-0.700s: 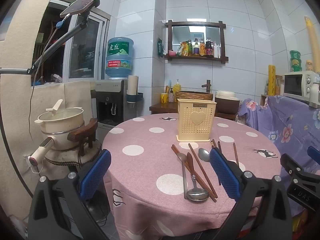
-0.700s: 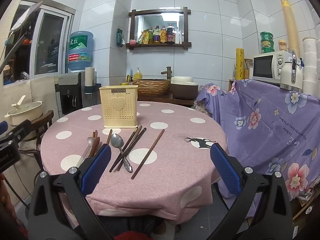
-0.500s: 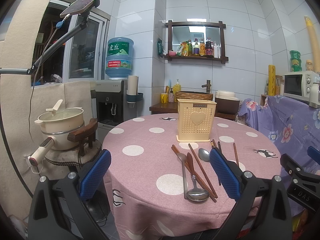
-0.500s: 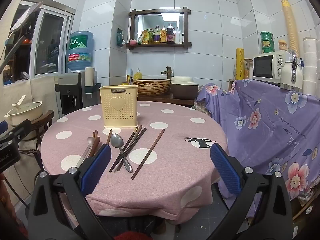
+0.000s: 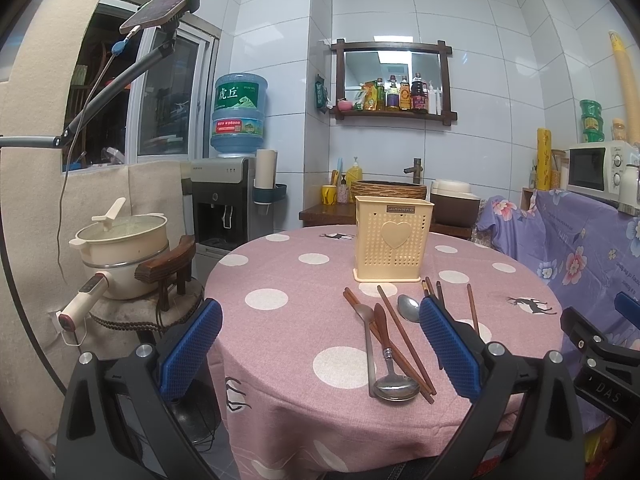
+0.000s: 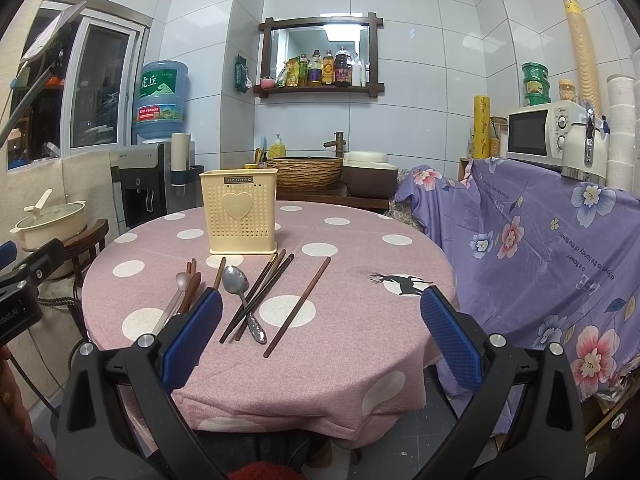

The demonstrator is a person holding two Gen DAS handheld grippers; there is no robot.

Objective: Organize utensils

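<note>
Spoons [image 6: 239,286] and chopsticks [image 6: 298,307] lie scattered on the table [image 6: 360,344] just in front of the upright holder [image 6: 239,211]. In the right view the right gripper's [image 6: 320,336] finger [image 6: 192,336] hides the leftmost handles. Both grippers stand wide and empty, short of the utensils; the left gripper [image 5: 320,344] frames them.

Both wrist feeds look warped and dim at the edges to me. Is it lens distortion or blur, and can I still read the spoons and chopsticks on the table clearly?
Left wrist view: fisheye bends the wall tiles and darkens the corners; the long-handled spoon is sharp, with a soft glint on its bowl. Right wrist view: same bending; the lone chopstick and the yellow holder are crisp, no motion blur.
</note>
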